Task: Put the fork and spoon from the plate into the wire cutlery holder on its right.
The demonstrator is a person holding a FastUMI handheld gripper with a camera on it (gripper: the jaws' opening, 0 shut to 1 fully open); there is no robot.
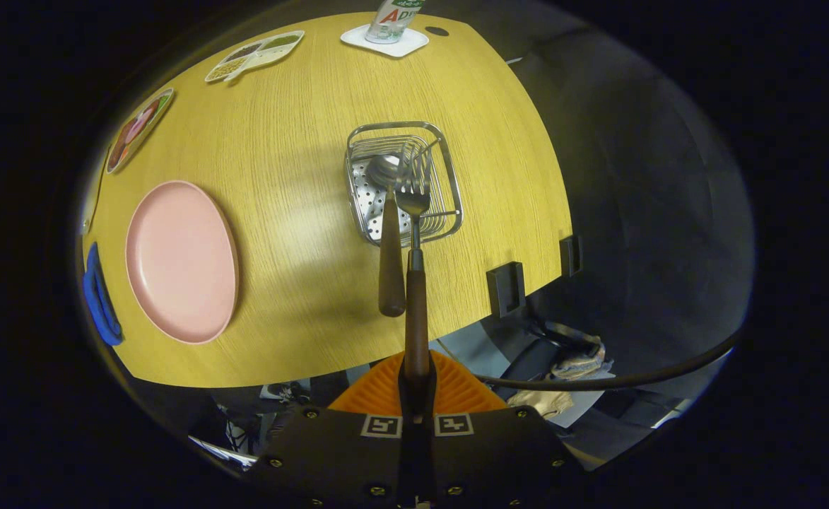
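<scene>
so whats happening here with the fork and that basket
A person's handheld tool is shut on the fork, gripping the end of its wooden handle, with the tines over the wire cutlery holder. The spoon is already there, its bowl inside the holder and its handle leaning out over the rim toward the tool. The pink plate to the holder's left has no cutlery on it, so the fork is the last piece to go in.

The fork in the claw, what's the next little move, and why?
Probably lower the fork further into the wire cutlery holder, then open the claw. The claw is shut on the fork's handle, its tines hang over the holder, and the spoon already stands inside.
</scene>
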